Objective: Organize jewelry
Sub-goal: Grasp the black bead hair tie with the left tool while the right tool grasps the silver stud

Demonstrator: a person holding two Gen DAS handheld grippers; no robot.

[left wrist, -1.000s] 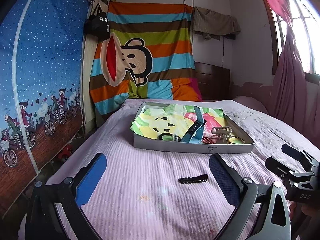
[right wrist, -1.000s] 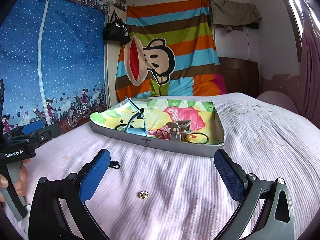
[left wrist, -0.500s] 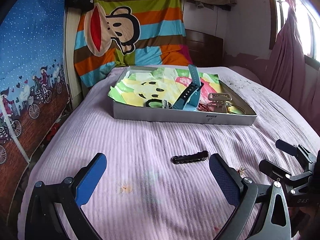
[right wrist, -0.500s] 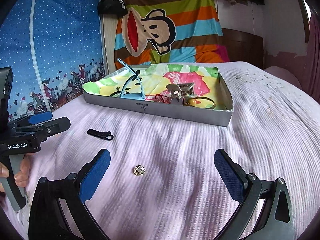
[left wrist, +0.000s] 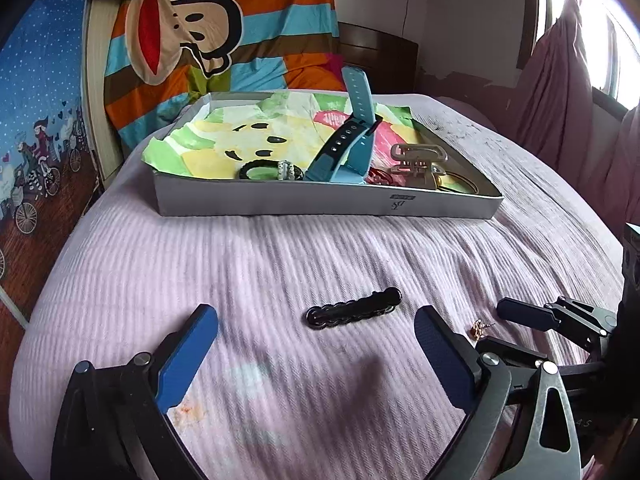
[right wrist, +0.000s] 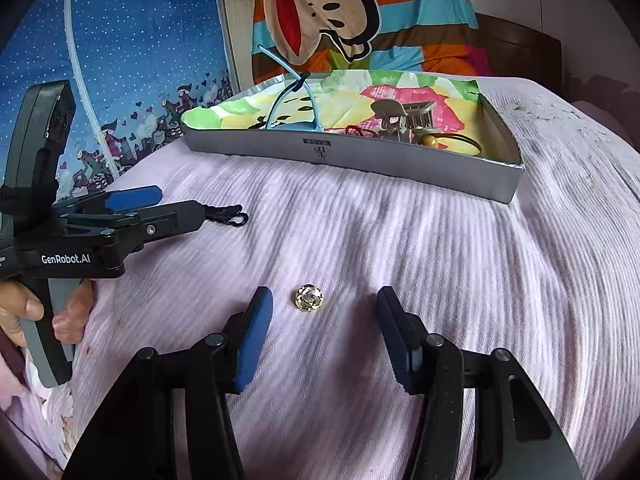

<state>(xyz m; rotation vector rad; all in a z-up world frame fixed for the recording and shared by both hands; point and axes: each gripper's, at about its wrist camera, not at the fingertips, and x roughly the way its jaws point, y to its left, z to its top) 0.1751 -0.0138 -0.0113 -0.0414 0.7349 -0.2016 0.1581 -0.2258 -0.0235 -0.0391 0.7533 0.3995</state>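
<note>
A: While both grippers sit low over the lilac bedspread, what's around them?

B: Left gripper has its jaws wide apart, nothing between the pads. Black beaded bracelet lies flat on the bedspread just ahead of it, in the gap line. Right gripper also spread, narrower, empty. Gold stud earring sits on the bedspread between its fingertips, touching neither.

A: Tray?

B: Grey cardboard tray further up the bed, well apart from both loose pieces. Inside it: teal watch with one strap standing up, black hair tie, beige claw clip, red cord, colourful paper lining.

A: Anything in the way?

B: Nothing between either gripper and its piece. In the right wrist view, the left gripper's arm covers one end of the bracelet. A hand holds that grip at the frame's left edge.

A: Hard to read?

B: Small beaded item beside the hair tie, can't identify. Tray's near wall hides the lower parts of the contents. Orange stain by the left pad, origin unclear.
</note>
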